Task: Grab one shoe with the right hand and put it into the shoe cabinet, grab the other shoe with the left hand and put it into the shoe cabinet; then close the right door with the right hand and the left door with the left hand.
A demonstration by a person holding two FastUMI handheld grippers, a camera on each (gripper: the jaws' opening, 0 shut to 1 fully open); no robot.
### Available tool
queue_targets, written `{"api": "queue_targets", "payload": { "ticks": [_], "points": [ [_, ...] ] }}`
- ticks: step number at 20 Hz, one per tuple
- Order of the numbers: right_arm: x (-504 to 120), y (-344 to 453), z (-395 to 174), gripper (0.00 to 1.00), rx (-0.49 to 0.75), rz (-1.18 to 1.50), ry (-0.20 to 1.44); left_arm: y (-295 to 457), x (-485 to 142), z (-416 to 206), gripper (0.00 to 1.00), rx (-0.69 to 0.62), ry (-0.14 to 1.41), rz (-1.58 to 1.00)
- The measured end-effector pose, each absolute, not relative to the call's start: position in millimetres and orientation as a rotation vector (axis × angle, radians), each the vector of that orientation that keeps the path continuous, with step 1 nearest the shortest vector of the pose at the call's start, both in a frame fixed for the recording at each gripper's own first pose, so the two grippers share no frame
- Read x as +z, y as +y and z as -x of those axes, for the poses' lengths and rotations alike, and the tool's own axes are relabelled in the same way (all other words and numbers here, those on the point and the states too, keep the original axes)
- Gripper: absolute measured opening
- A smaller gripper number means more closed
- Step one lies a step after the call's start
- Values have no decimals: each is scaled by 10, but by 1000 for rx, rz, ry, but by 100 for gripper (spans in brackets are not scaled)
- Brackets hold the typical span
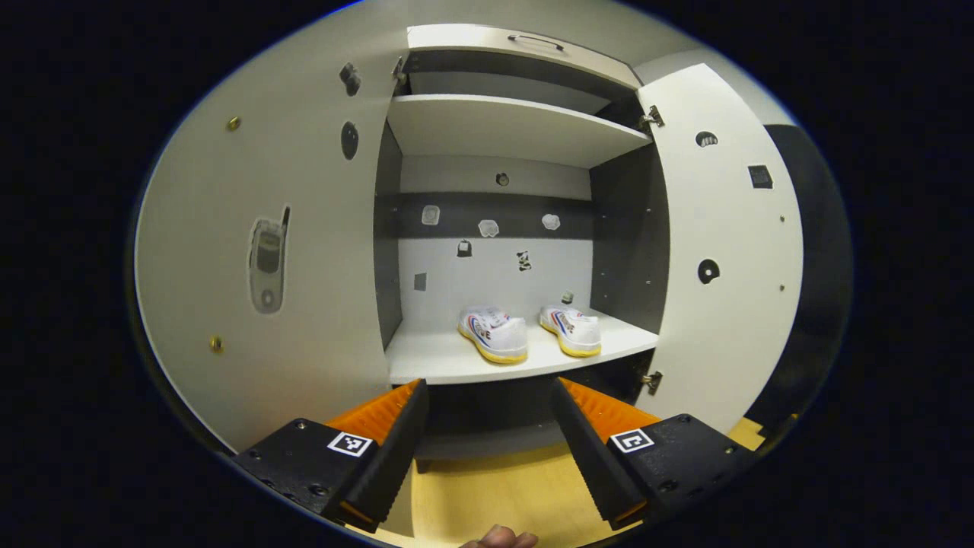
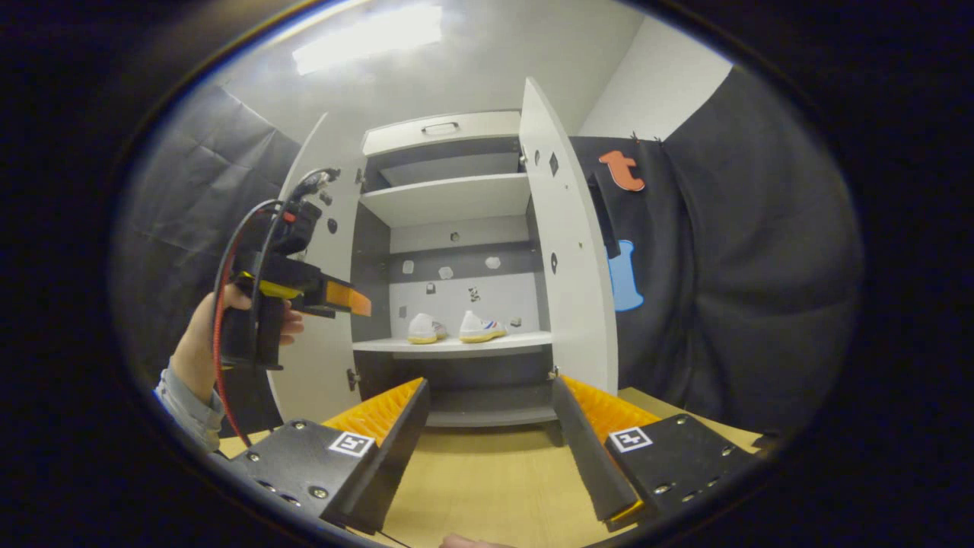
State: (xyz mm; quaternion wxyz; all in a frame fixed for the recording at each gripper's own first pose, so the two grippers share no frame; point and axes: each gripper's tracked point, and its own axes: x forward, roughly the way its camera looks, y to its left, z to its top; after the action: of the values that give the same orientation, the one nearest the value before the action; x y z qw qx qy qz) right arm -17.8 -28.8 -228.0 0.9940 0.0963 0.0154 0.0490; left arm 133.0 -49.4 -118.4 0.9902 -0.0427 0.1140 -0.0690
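**Both shoes on the shelf, both doors open**

The cabinet (image 1: 487, 228) stands open in front of the two grippers. In the left gripper view, the left shoe (image 1: 494, 335) and the right shoe (image 1: 572, 331) sit side by side on the lower shelf (image 1: 426, 361), near each other but apart, toes toward the back wall. Nothing else lies on this shelf. The upper shelf (image 1: 502, 125) is above it, and a drawer (image 1: 525, 46) with a handle is at the top. Small stickers are on the back wall and on the inner faces of the doors.

The left door (image 1: 259, 266) is swung wide and is close to the left gripper (image 1: 491, 407). The right door (image 1: 723, 251) is open too, its hinges visible at the cabinet edge.

The left gripper has its fingers spread and holds nothing. In the right gripper view it (image 2: 358, 301) is seen in a hand (image 2: 202, 335), raised just in front of the left door. The right gripper (image 2: 491, 403) is also spread and empty, above the wooden floor (image 2: 487, 479), well back from the cabinet. The right door (image 2: 567, 251) stands edge-on between the cabinet and the black cloth (image 2: 730, 266).
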Motion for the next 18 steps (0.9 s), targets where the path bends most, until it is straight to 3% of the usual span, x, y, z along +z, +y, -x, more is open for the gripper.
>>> {"api": "queue_targets", "payload": {
  "ticks": [9,10,11,12,13,18],
  "points": [
    [-2191,-1120,54,96,-62,-115,39,-800,-1518,-347,95,-296,189,30],
    [-2140,-1260,30,92,-87,-82,30,-826,-1564,-257,95,-309,190,36],
    [-2102,-1398,15,96,-101,-54,25,-859,-1616,-164,95,-326,190,44],
    [-2043,-1501,-22,92,-96,-35,19,-903,-1672,-80,95,-346,198,48],
    [-1999,-1580,-68,96,-76,-23,22,-913,-1740,-7,95,-351,210,56],
    [-1728,-2064,-319,94,123,69,29,-787,-1665,114,95,-340,166,23]
  ]
}}
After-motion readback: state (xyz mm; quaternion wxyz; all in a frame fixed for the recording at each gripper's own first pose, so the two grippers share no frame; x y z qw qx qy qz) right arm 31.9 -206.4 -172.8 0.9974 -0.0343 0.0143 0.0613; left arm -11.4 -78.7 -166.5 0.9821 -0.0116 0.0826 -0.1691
